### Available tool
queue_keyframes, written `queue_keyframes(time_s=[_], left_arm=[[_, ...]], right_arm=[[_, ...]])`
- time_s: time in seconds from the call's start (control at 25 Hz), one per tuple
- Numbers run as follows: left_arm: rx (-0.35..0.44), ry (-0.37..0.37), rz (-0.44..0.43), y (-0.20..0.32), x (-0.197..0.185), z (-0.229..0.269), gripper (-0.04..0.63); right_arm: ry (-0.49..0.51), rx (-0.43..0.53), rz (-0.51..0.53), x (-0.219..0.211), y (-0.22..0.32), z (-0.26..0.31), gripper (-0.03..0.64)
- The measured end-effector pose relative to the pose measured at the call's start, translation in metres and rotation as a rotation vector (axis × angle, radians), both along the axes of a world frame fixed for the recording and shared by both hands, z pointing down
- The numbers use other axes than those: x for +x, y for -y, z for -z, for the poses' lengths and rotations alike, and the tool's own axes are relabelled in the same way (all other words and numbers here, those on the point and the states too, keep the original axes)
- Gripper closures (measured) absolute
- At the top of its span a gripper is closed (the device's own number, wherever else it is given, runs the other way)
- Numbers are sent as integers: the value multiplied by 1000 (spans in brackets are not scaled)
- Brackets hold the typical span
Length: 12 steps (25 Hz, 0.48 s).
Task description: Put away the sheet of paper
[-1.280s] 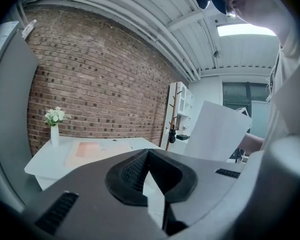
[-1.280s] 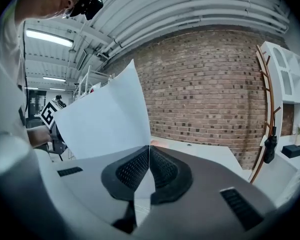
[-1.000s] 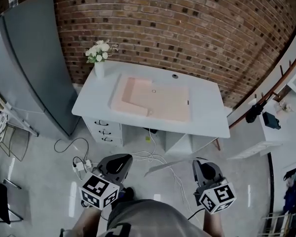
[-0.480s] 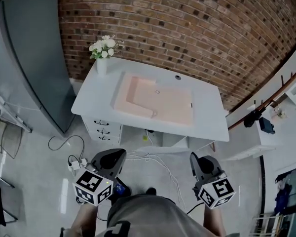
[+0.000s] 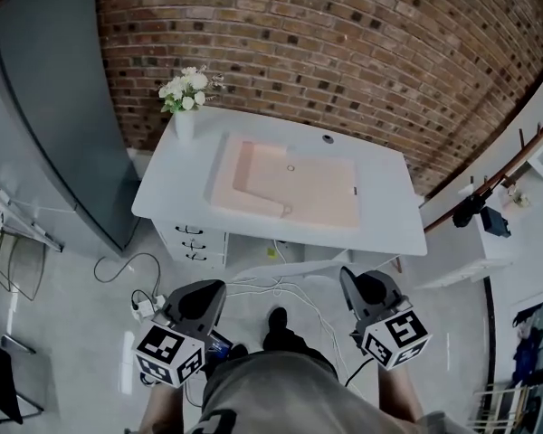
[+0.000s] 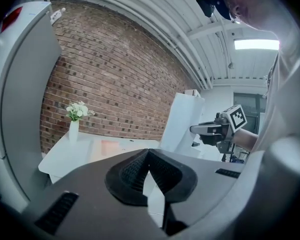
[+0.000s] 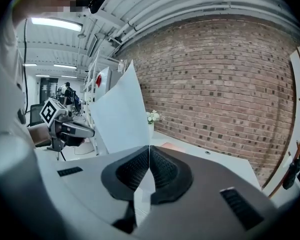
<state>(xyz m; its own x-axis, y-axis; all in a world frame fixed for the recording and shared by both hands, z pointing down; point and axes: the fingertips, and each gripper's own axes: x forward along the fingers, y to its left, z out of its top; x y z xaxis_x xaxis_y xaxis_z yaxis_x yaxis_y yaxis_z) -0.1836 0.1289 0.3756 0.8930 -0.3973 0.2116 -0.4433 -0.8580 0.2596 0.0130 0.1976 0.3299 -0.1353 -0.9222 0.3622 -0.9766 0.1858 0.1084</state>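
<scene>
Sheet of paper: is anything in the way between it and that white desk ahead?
Nothing visible blocks it. The left gripper and right gripper are both shut on the sheet of paper, holding it in the air short of the desk. Only floor with loose cables lies between.

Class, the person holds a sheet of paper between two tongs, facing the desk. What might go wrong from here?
1. The left tongs and the right tongs each pinch only an edge of the sheet of paper; pulling apart may tear it, or it may slip.
2. A power strip and loose cables lie on the floor near the person's feet: a trip hazard.
3. The vase of flowers on the desk corner could be knocked.
</scene>
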Motion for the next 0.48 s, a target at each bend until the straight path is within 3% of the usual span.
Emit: queue_keyframes(time_s=[0.48], left_arm=[[-22,72,32,30,36,-6,580]], right_arm=[[91,-9,55,40,44,-18,594]])
